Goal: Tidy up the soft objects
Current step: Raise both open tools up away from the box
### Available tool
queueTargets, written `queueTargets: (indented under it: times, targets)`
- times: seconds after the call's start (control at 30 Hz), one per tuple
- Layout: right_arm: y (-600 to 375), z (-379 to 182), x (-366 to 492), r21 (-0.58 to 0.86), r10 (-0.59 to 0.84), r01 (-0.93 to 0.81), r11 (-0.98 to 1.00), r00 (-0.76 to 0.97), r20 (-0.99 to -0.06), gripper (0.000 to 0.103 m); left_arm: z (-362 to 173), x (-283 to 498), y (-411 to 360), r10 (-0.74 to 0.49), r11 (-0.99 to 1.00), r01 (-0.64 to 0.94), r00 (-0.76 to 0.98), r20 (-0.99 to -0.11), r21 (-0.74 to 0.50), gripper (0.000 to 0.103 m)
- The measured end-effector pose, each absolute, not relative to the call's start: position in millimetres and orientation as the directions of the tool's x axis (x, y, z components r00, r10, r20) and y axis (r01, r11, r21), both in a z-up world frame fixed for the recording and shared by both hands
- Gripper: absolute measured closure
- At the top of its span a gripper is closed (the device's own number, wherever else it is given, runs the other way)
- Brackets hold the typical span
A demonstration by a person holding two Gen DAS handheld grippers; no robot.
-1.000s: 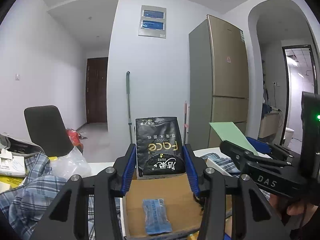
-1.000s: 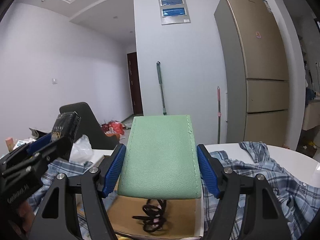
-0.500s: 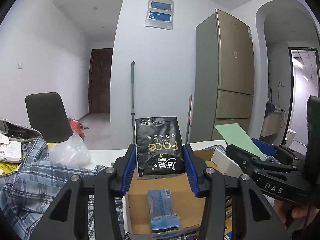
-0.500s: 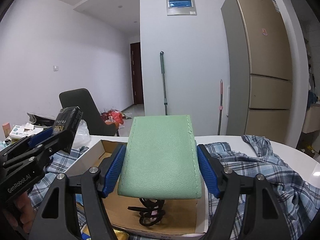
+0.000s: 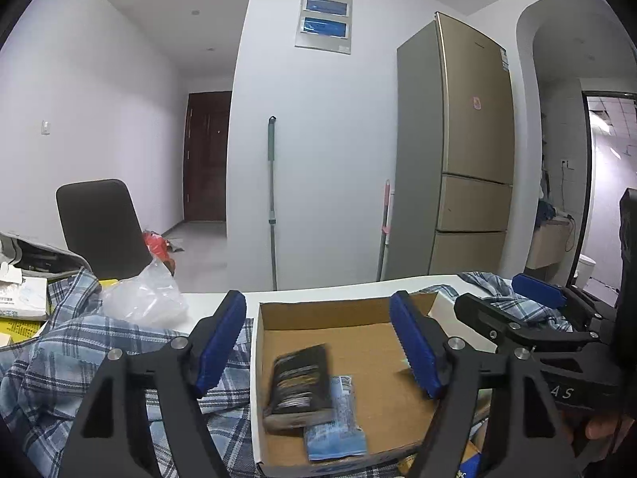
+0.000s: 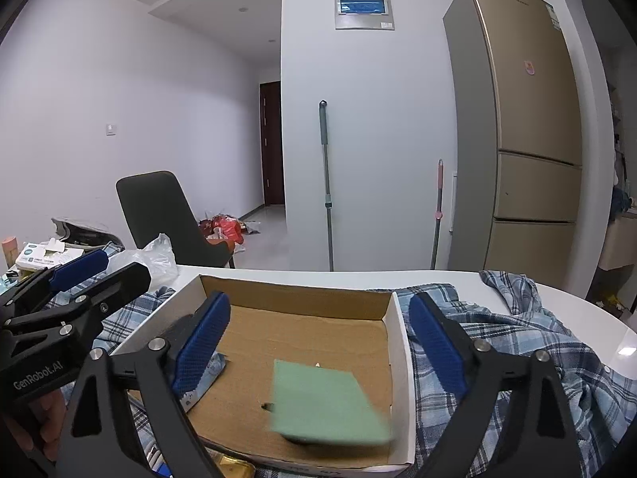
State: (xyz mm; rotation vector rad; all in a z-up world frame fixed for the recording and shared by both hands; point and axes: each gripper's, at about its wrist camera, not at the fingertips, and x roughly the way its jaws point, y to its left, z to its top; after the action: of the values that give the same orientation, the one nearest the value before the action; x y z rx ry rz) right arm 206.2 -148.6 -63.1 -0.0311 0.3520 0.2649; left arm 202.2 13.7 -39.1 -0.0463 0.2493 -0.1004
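An open cardboard box [image 5: 358,310] [image 6: 294,290] sits on the white table. In the left wrist view a black tissue pack [image 5: 300,384] lies blurred in the box, partly over a blue packet [image 5: 336,422]. My left gripper [image 5: 318,342] is open and empty above it. In the right wrist view a green pouch [image 6: 326,404] lies blurred in the box's near right part. My right gripper [image 6: 318,342] is open and empty above it. Each gripper shows at the edge of the other's view.
A blue plaid shirt [image 5: 59,358] [image 6: 517,342] lies around the box on both sides. A clear plastic bag [image 5: 143,298] and boxes [image 5: 20,302] are at the left. A dark chair [image 6: 163,215], a fridge [image 6: 525,139] and a mop [image 6: 326,183] stand beyond the table.
Both grippers have opened. The black tissue pack left my left gripper and dropped into the box. The green pouch left my right gripper and dropped into the box.
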Motion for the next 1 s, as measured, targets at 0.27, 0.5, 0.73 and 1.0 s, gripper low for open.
queueTargets:
  times: [0.27,0.5,0.73,1.0]
  targets:
    - [-149.3,-63.3,206.1,0.015,0.251,-0.262,0.965,0.905,-0.345,0.012,-40.0,201.3,11.7,-0.112,0.993,0.103,0.962,-0.247,-0.050,0.026]
    - [-152.0,-62.1,208.2,0.018,0.226,-0.235,0.972,0.908,-0.352,0.012,-39.7,199.1,11.9,-0.107,0.994,0.097,0.965,-0.239,-0.052,0.026]
    - [-165.6,2.9,183.4,0.065,0.254,-0.246,0.967,0.921,-0.296,0.012,3.1,173.7,5.5,-0.097,0.995,0.096,0.981,-0.166,-0.015,0.026]
    - [-183.1,67.6,112.4,-0.008,0.249,-0.256,0.967,0.947,-0.203,0.012,88.1,99.4,-1.6,-0.101,0.995,0.101,0.994,-0.034,-0.009,0.026]
